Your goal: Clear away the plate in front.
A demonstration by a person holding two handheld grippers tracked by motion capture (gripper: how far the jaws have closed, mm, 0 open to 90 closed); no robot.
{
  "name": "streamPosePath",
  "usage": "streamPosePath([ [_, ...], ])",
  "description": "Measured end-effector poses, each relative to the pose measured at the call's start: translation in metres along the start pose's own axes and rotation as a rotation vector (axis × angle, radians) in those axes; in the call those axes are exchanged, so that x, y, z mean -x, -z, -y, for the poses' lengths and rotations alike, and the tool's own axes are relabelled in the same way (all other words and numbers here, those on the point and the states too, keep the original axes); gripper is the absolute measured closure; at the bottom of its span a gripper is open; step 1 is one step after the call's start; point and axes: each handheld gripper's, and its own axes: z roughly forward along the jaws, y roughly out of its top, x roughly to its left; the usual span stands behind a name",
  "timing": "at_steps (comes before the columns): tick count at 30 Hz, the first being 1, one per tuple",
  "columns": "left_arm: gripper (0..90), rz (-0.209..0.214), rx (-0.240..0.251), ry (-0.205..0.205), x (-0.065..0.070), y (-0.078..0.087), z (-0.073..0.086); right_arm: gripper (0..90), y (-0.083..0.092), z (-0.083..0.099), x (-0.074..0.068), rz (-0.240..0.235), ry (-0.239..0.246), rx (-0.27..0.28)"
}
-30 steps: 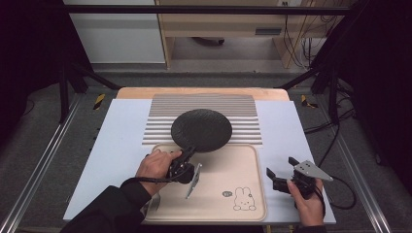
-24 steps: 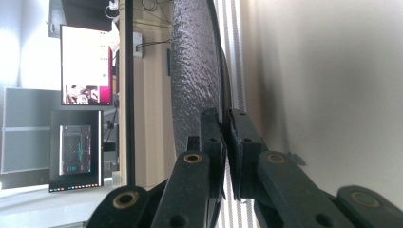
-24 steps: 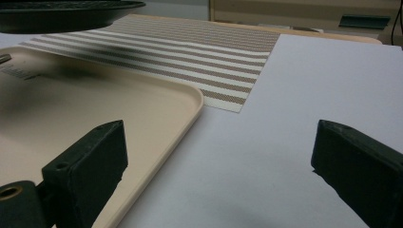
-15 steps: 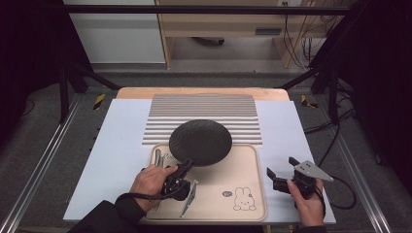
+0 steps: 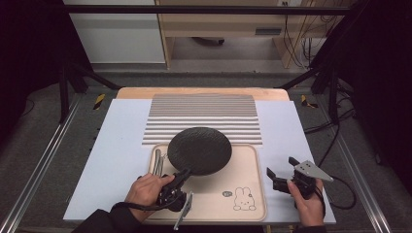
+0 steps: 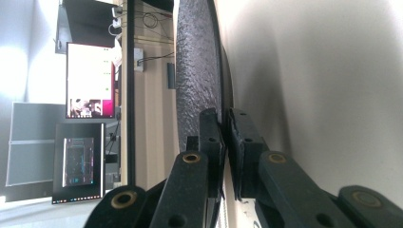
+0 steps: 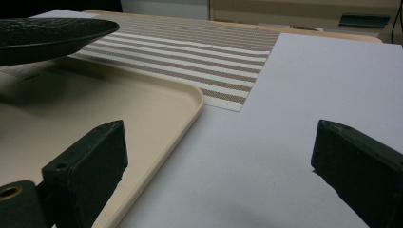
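Black plate (image 5: 199, 150) — clamped at its 6 o'clock rim by the left gripper (image 5: 182, 175) — has shifted from the striped mat (image 5: 201, 119) onto the tray (image 5: 245, 165); right gripper (image 5: 281, 174) idle, jaws apart.

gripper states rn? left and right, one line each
Left gripper: shut on the black plate, clamping its rim.
Right gripper: open, nothing between the jaws.

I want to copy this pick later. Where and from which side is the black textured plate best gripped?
At its thin rim on the person's side. The round black textured plate is shallow, so only its edge fits between jaws; the left gripper pinches it there, holding it above the beige tray.
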Motion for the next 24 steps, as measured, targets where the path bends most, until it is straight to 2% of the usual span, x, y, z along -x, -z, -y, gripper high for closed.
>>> streamPosePath([
  [9,84.9,-0.002,0.006,-0.013,0.006,0.006,-0.003,5.1,0.000,0.000,0.000,-0.001,0.001,0.001],
  [24,84.9,0.023,0.034,-0.030,0.022,0.013,-0.014,5.0,0.000,0.000,0.000,-0.001,0.003,0.000],
])
